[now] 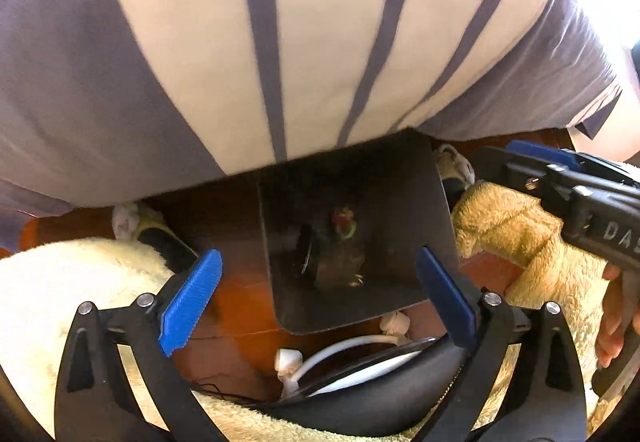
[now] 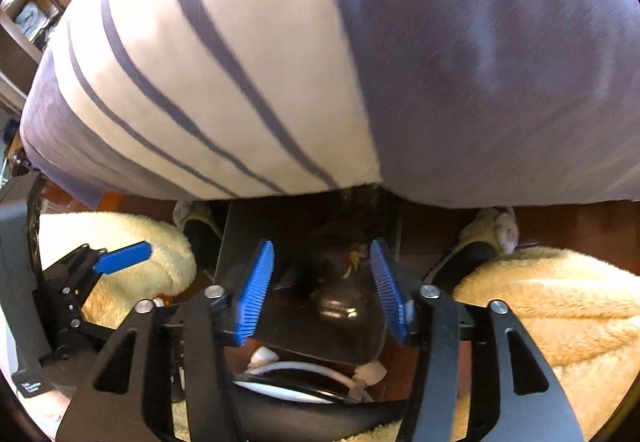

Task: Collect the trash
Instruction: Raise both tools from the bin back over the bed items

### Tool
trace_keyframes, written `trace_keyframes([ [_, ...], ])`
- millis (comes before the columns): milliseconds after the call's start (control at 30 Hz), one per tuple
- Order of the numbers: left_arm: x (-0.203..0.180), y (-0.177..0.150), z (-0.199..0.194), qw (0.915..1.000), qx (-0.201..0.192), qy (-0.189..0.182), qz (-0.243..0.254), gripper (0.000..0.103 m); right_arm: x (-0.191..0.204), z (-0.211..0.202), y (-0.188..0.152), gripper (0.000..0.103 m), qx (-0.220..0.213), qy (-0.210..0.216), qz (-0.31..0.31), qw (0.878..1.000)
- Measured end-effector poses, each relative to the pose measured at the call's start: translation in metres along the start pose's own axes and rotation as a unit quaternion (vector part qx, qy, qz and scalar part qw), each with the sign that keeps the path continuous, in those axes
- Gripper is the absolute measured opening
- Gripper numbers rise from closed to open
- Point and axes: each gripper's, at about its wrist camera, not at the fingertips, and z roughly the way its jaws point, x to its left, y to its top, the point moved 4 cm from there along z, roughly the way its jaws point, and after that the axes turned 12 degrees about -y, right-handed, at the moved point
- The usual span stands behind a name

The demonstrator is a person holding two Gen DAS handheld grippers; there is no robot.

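Both claws hang over the dark bin (image 1: 360,234) on the floor, trash (image 1: 344,226) already lying at its bottom. The left claw (image 1: 320,298) gapes wide and empty; the right claw (image 2: 322,290) stands half open, nothing gripped. Risk: the striped bedding (image 1: 280,42) overhangs the far rim and could snag.

Bright warm daylight, motion-blurred striped shirt (image 1: 280,42), dim shadowed bin (image 1: 352,234), fisheye-curved dark corners

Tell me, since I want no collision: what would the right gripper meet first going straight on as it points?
Probably the open dark rectangular bin on the floor: the right gripper points into it, toward the colourful trash inside. Depth is unclear.
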Motion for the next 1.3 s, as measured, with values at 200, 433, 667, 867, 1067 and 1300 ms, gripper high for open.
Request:
trace_keyframes([
  [200,-0.013,0.014,-0.054,0.9976,-0.061,0.024,0.021,0.094,-0.023,-0.070,0.026,0.086,-0.097,-0.033,0.013,0.995],
  [433,-0.029,0.050,-0.126,0.9875,-0.147,0.035,0.046,0.095,-0.053,-0.126,0.061,0.092,-0.173,-0.058,0.024,0.983],
  [667,-0.039,0.100,-0.154,0.9800,-0.185,0.041,0.061,0.095,-0.067,-0.142,0.104,0.092,-0.208,-0.079,0.031,0.974],
  [867,-0.055,0.142,-0.154,0.9772,-0.196,0.033,0.076,0.095,-0.069,-0.136,0.152,0.092,-0.211,-0.096,0.036,0.972],
  [1067,-0.072,0.182,-0.139,0.9773,-0.196,0.010,0.079,0.094,-0.077,-0.114,0.197,0.092,-0.202,-0.094,0.043,0.974],
  [1300,-0.084,0.225,-0.116,0.9796,-0.185,-0.005,0.077,0.080,-0.076,-0.087,0.248,0.092,-0.197,-0.095,0.040,0.975],
])
